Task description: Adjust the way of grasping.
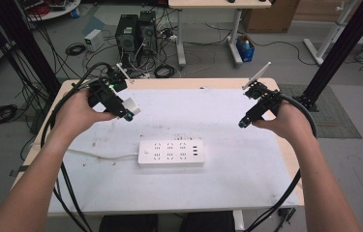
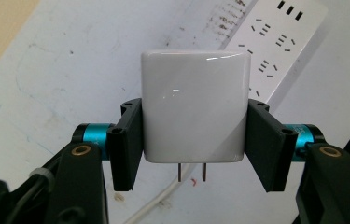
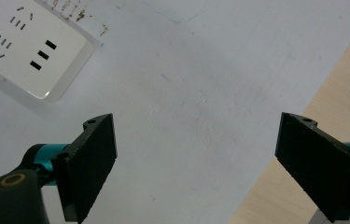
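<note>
My left gripper (image 1: 129, 114) hovers above the table's left half, shut on a white square plug adapter (image 1: 130, 105). In the left gripper view the adapter (image 2: 195, 106) sits clamped between both black jaws, its two metal prongs pointing toward the camera, and my left gripper (image 2: 196, 144) is over the white mat. A white power strip (image 1: 171, 153) lies flat at mid-table, below and right of that gripper; its sockets (image 2: 268, 42) show beyond the adapter. My right gripper (image 1: 243, 123) is held above the table's right half, open, nothing between its jaws (image 3: 200, 163). A corner of the strip (image 3: 28, 46) shows at upper left.
The strip's white cord (image 1: 97, 155) runs left across the mat. Black cables (image 1: 68, 193) trail off both grippers over the table's front edge. The wooden table edge (image 3: 322, 93) lies close to the right gripper. Computers (image 1: 135, 34) and cable coils sit on the floor beyond.
</note>
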`<state>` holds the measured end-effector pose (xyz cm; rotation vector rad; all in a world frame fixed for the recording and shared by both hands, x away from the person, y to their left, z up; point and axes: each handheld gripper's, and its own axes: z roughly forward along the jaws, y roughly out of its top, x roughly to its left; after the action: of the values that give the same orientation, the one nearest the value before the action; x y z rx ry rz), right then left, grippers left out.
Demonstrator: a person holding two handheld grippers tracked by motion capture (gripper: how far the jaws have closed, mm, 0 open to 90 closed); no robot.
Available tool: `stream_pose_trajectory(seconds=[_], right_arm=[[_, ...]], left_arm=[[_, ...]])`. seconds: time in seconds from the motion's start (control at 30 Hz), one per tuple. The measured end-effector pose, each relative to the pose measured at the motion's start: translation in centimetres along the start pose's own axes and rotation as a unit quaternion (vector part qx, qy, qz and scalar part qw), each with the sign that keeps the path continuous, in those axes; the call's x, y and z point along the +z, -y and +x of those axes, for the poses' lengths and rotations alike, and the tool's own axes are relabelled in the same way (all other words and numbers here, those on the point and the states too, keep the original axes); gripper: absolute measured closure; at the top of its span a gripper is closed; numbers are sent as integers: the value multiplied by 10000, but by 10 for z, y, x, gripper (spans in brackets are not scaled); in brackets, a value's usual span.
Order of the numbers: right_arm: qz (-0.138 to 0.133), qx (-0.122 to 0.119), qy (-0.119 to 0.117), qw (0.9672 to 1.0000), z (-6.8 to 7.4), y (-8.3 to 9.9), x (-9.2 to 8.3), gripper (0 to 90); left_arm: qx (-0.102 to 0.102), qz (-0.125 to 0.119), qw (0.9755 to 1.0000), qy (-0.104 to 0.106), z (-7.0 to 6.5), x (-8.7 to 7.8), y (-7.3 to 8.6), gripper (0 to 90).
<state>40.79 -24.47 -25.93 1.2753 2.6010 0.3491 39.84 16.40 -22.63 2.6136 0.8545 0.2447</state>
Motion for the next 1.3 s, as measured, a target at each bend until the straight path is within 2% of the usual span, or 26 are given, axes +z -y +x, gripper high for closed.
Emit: stream_pose_trajectory(seconds=[0.13,0.2,0.23,0.27,0.3,0.4,0.43,0.5,0.53,0.63,0.73,0.77,0.8,0.87,0.9,0.93,0.97,1.0,1.03,1.07,1.1,1.2,1.23,1.27,1.3], right_arm=[[-54,170,-60,9998,-2,-1,-1,121],[-114,285,-119,9995,-4,-1,-2,121],[-114,285,-119,9995,-4,-1,-2,121],[-129,328,-153,9993,-4,-2,-2,121],[-108,445,-251,9986,-5,-3,-3,121],[-219,592,-474,9969,-4,-4,-4,121],[-219,592,-474,9969,-4,-4,-4,121],[-310,612,-618,9957,0,-8,-6,121],[-351,646,-699,9948,3,-10,-6,121],[-452,720,-968,9917,9,-14,-6,121],[-601,862,-1240,9867,13,-17,-7,121],[-601,862,-1240,9867,13,-17,-7,121],[-694,948,-1368,9836,14,-18,-8,121],[-819,1051,-1627,9776,18,-19,-8,121],[-929,1144,-1819,9722,20,-20,-7,121],[-929,1144,-1819,9722,20,-20,-7,121],[-1011,1233,-1968,9674,20,-20,-7,121],[-1011,1233,-1968,9674,20,-20,-7,121],[-1176,1455,-2364,9535,23,-21,-4,121],[-1202,1513,-2556,9473,24,-22,-3,121],[-1240,1535,-2689,9427,25,-23,-1,121],[-1275,1699,-3095,9269,28,-25,5,122],[-1289,1710,-3188,9233,30,-26,7,121],[-1303,1714,-3277,9199,32,-27,8,122],[-1315,1731,-3362,9163,35,-29,10,122]], left_arm=[[163,-100,9998,65,0,1,-1,425],[352,-152,9992,67,-1,2,-3,425],[352,-152,9992,67,-1,2,-3,425],[419,-177,9989,145,-2,4,-6,425],[500,-226,9984,124,-3,5,-7,425],[797,-407,9959,158,-7,8,-10,425],[797,-407,9959,158,-7,8,-10,425],[1135,-575,9915,256,-14,12,-15,425],[1238,-619,9899,300,-16,14,-17,425],[1593,-842,9829,390,-25,18,-23,425],[1739,-1055,9771,633,-31,23,-28,425],[1739,-1055,9771,633,-31,23,-28,425],[1895,-1154,9726,695,-33,26,-31,425],[2045,-1260,9680,724,-37,29,-33,425],[2130,-1296,9659,698,-39,32,-35,425],[2125,-1359,9651,709,-42,35,-36,425],[2157,-1373,9641,721,-44,37,-37,425],[2157,-1373,9641,721,-44,37,-37,425],[2283,-1475,9594,756,-49,43,-41,425],[2314,-1510,9579,782,-50,45,-43,425],[2322,-1584,9563,806,-52,46,-44,425],[2367,-1643,9537,860,-55,50,-48,425],[2391,-1659,9530,838,-57,51,-49,425],[2366,-1677,9534,837,-58,52,-50,425],[2399,-1683,9523,849,-58,53,-51,425]])
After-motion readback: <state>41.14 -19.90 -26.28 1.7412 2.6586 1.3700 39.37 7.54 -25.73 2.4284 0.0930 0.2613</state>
